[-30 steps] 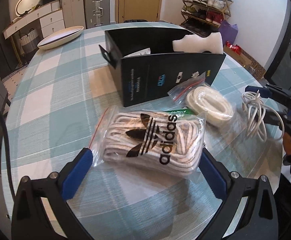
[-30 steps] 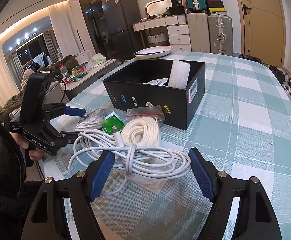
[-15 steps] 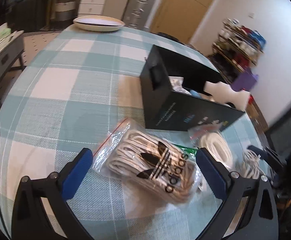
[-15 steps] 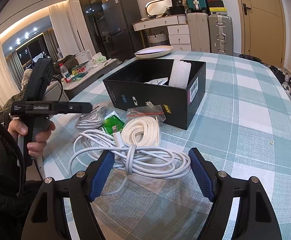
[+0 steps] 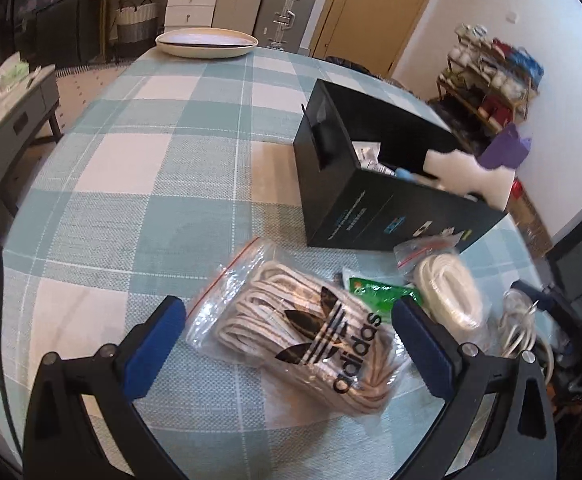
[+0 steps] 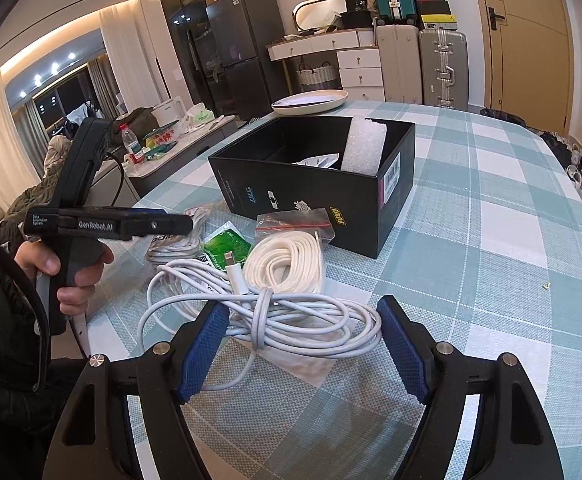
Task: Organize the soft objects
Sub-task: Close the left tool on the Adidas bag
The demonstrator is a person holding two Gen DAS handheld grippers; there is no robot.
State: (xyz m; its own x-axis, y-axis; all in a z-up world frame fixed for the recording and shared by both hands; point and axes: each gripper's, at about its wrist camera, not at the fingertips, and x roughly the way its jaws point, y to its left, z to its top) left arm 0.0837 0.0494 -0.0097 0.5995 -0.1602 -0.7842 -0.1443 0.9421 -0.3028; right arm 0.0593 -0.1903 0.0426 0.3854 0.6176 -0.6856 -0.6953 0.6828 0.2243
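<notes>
Both claws are spread wide and hold nothing: the left gripper straddles the bag of laces, the right gripper the loose white cable, both near the black box. The slippery bag could squirt out of a shallow pinch, and the cable's slack loops could snag the cord coil when lifted

Bagged laces; loose white cable on tablecloth

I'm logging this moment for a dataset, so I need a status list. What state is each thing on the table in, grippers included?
left gripper: jaws open, straddling the adidas bag
right gripper: jaws open, around the white cable
adidas bag: lying flat on the table, ungripped
white cable: loosely coiled, knotted, on the table
cord bag: lying against the black box
black box: open, no lid
foam block: upright inside the box
</notes>
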